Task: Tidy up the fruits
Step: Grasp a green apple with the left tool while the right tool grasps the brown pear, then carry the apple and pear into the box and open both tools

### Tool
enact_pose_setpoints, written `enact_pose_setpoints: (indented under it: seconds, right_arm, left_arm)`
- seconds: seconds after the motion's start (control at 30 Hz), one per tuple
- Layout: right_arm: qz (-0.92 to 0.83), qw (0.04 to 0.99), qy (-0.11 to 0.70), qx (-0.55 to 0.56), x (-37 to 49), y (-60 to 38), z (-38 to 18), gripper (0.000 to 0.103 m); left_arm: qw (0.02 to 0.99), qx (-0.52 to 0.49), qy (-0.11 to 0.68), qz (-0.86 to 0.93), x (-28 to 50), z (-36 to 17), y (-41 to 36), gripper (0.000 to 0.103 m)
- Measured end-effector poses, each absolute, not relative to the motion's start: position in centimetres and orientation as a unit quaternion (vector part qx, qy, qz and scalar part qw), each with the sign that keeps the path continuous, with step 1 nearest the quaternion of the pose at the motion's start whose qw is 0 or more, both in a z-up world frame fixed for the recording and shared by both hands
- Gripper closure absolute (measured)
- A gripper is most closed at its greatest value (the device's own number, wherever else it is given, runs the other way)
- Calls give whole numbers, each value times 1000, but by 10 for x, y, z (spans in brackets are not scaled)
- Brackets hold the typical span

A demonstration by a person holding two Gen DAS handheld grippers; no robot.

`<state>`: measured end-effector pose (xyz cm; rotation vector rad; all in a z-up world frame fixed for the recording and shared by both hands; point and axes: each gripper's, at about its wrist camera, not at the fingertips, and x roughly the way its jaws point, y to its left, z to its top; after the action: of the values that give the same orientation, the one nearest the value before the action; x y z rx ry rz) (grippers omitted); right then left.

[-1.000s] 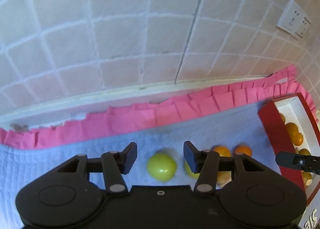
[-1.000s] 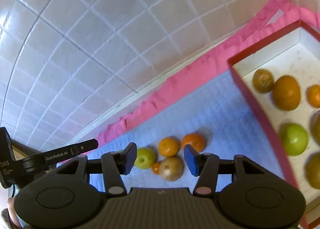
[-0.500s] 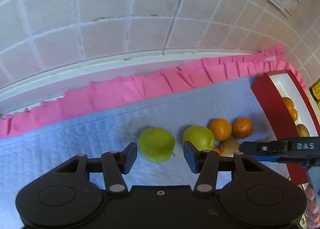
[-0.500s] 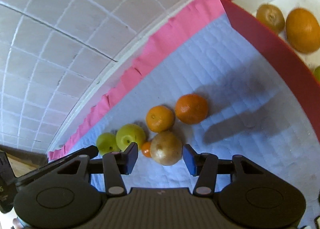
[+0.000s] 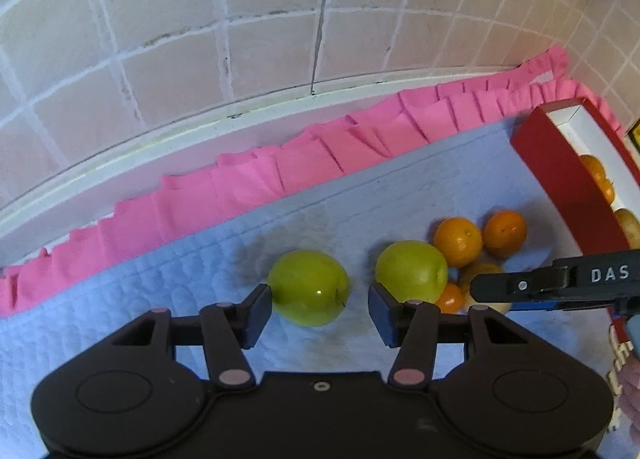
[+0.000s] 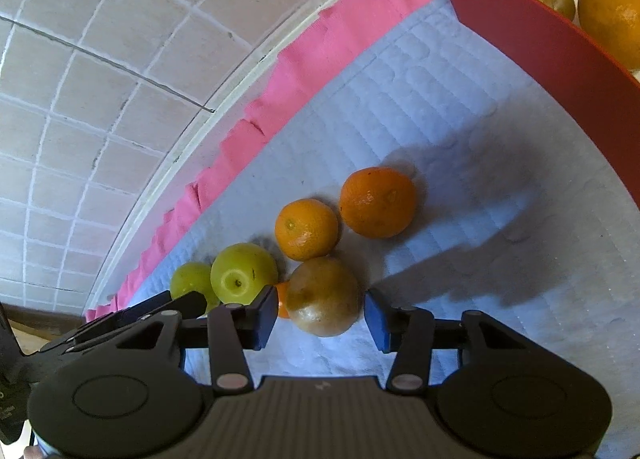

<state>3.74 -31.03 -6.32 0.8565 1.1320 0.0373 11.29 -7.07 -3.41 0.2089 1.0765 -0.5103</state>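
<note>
In the left wrist view a green apple lies on the white quilted cloth, partly between the open jaws of my left gripper. A second green apple lies just right of it. In the right wrist view my right gripper is open around a brownish-yellow pear without closing on it. Two oranges lie beyond the pear, with a small orange fruit partly hidden behind the left finger. The two green apples lie to the left.
A red box with a white inside stands at the right and holds several fruits, among them an orange. A pink ruffled edge runs along the tiled wall. My right gripper's finger crosses the left view.
Both grippers have moved down and closer to the fruit. The left one now has the green apple between its jaws, the right one the pear. Neither has closed.
</note>
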Motion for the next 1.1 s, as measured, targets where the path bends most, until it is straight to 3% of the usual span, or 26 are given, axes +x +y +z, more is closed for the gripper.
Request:
enact_pose_setpoints:
  seconds: [0.67,1.1]
  right_arm:
    - [22,749,516,415,34,-321,-65,62]
    - [44,778,439,448,15,-361,-2,63]
  left_arm:
    - [829,78,509,-219,126,-52,-70,45]
    - [850,27,472,-232,144,10,-88,45]
